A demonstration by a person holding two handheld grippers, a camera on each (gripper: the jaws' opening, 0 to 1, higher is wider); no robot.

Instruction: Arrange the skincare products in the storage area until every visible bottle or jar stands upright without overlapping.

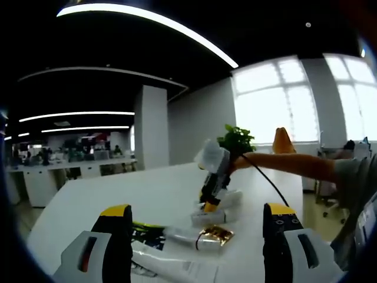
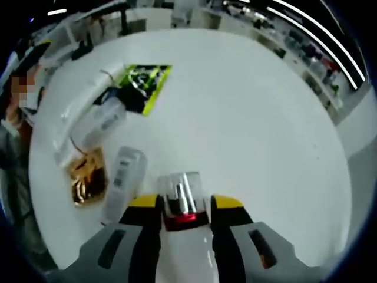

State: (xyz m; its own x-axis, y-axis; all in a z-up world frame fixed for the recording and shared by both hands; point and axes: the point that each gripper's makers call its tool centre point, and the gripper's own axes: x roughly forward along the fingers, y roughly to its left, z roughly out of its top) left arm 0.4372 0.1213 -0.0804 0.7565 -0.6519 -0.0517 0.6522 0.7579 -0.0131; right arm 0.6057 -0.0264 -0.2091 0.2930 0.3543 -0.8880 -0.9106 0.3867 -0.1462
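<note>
White table point(image 1: 147, 194) in an open office, skincare items lying flat near its edge.
Left gripper view: left gripper point(image 1: 197, 236) hovers with jaws apart, a clear tube point(image 1: 182, 237) and gold packet point(image 1: 215, 235) lying between them; the right gripper point(image 1: 212, 187) reaches down from an outstretched arm. Right gripper view: right gripper point(image 2: 185, 206) clamps a white bottle point(image 2: 184, 197) with red band, beside a toppled tube point(image 2: 123, 180).

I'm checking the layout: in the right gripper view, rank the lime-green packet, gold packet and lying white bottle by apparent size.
1. Lying white bottle
2. Lime-green packet and gold packet: look alike; nearness makes the whole order unsure.
</note>
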